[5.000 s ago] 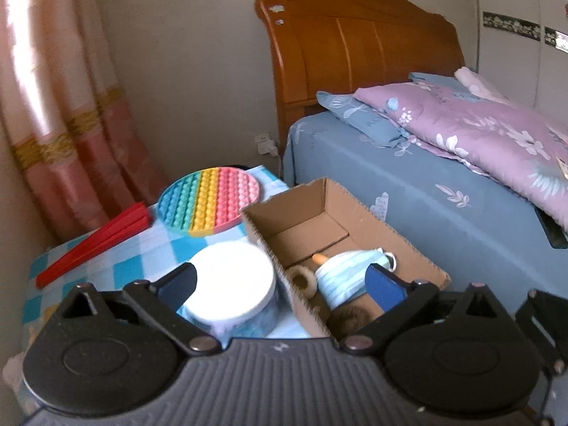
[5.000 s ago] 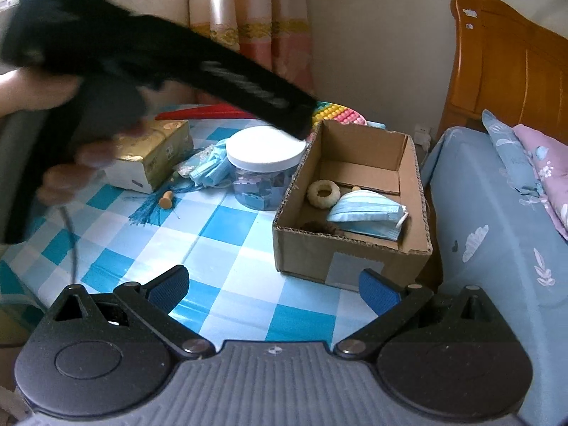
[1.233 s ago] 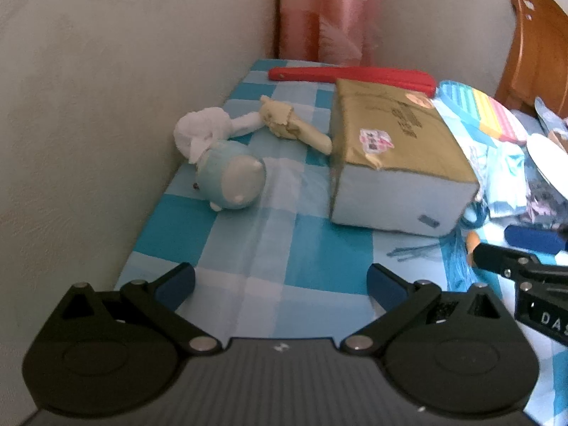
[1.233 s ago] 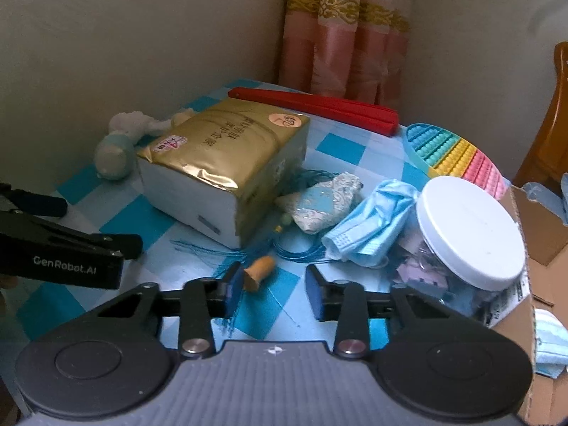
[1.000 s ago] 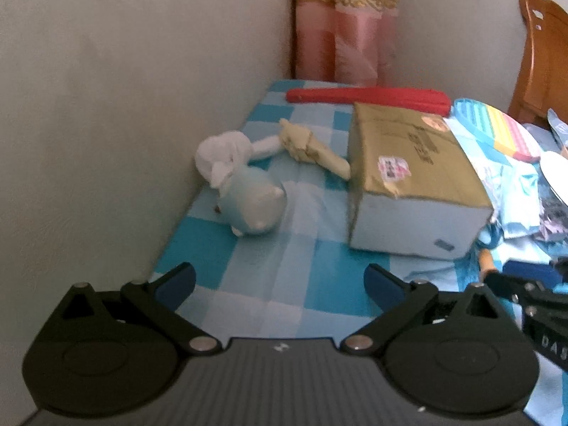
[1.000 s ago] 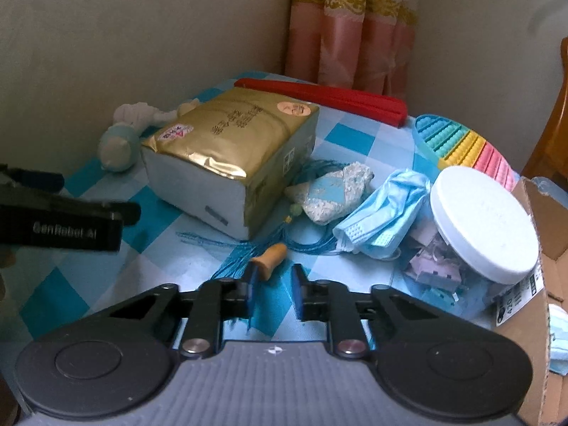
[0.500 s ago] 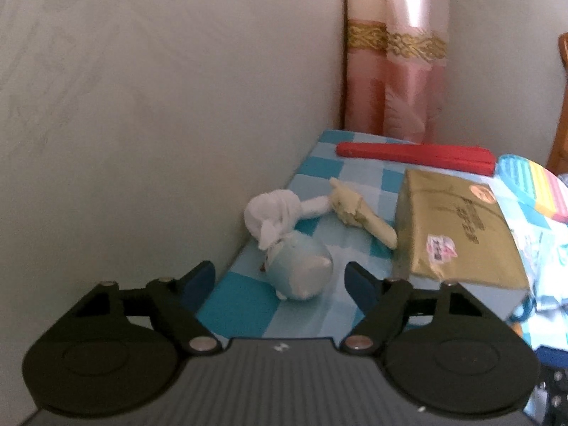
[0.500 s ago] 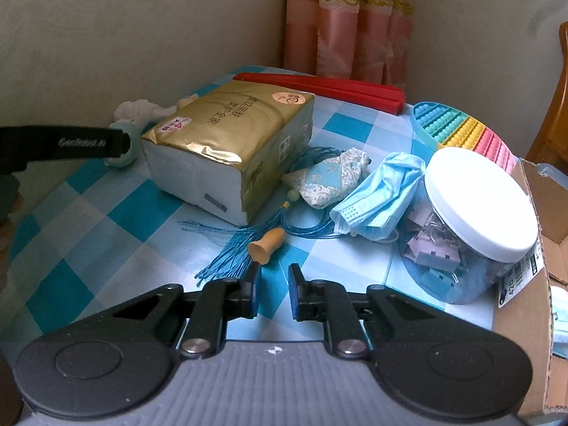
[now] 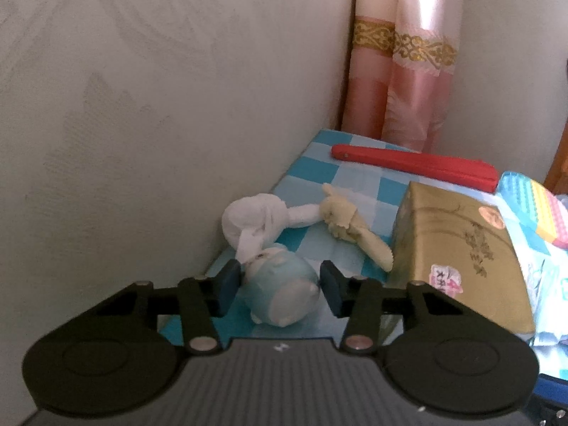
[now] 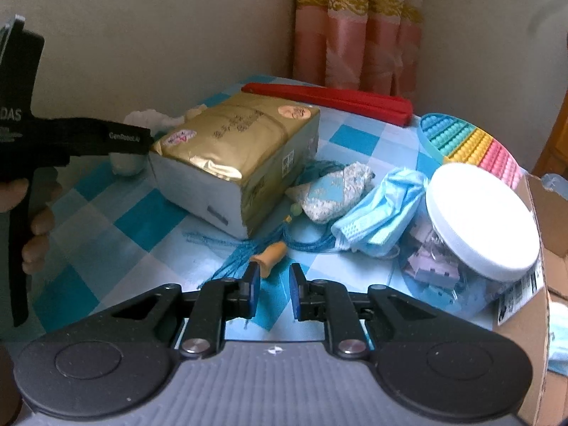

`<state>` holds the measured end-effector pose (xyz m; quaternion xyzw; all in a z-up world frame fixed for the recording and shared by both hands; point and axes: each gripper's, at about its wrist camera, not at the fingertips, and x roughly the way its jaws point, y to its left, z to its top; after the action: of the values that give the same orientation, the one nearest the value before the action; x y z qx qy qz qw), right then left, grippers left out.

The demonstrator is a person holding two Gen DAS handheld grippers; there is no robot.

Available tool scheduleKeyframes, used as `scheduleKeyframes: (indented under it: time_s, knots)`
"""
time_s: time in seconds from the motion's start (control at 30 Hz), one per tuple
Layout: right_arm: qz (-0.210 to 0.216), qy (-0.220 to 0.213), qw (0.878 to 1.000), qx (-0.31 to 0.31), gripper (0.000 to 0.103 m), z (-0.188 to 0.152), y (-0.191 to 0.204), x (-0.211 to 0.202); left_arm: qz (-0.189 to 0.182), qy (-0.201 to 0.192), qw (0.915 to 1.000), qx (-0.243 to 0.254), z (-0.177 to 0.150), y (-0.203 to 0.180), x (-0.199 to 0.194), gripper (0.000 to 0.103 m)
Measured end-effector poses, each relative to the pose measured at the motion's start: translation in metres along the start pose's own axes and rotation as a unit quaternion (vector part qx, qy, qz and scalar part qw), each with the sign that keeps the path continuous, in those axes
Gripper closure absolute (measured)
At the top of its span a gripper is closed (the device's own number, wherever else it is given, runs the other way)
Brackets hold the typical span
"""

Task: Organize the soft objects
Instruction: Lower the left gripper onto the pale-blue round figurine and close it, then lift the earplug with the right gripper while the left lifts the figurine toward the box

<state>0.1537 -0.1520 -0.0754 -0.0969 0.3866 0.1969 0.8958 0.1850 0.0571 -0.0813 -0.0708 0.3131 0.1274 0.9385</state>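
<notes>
**Closing on the pale blue toy by the wall**

Fingers first: my left gripper [image 9: 280, 285] is closing its jaws around the small pale blue round plush toy [image 9: 282, 293], which sits between the blue pads [image 9: 227, 282] at the table's wall-side edge; I cannot tell whether the pads press it. My right gripper [image 10: 272, 289] is clenched as far as it goes with nothing between its pads, hovering just short of the small tan wooden peg [image 10: 269, 254] and its teal tassel threads [image 10: 234, 261].

By size, the blue-and-white checked tablecloth [image 10: 106, 220] carries everything. On its right edge stands the brown cardboard box [image 10: 541, 234]. The gold-wrapped tissue pack [image 9: 458, 248] lies mid-table, just right of the toy. The clear jar with a white lid [image 10: 479, 216] stands beside the box, the rainbow silicone bubble mat [image 10: 472, 147] behind it. The long red folded fan [image 9: 415, 165] lies along the far edge. A crumpled blue face mask [image 10: 376, 211] leans against the jar, an embroidered blue pouch [image 10: 333, 191] next to it. Touching the toy's far side is a white knotted cloth [image 9: 255, 223], with a pale yellow cloth [image 9: 349, 230] beyond it.
</notes>
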Motion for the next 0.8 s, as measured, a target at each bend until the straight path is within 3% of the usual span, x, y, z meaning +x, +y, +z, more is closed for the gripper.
scheduleKeyframes:
  time_s: [0.07,0.17,0.2,0.8]
  knots:
    - [0.012,0.001,1.0,-0.005,0.076,0.004,-0.002,0.001,-0.001,0.0,1.0,-0.005,0.0,0.001,0.001,0.056]
    - [0.028,-0.005,1.0,-0.012,0.049,0.008,-0.005,0.003,-0.001,0.0,1.0,-0.005,0.0,0.002,0.0,0.057]
    - [0.034,-0.008,0.999,-0.015,0.046,0.009,-0.005,0.004,-0.003,-0.001,1.0,-0.006,0.0,0.002,-0.001,0.057]
    - [0.094,0.029,0.991,-0.088,0.046,0.025,-0.005,0.032,-0.01,0.017,0.9997,-0.014,0.001,0.008,-0.01,0.058]
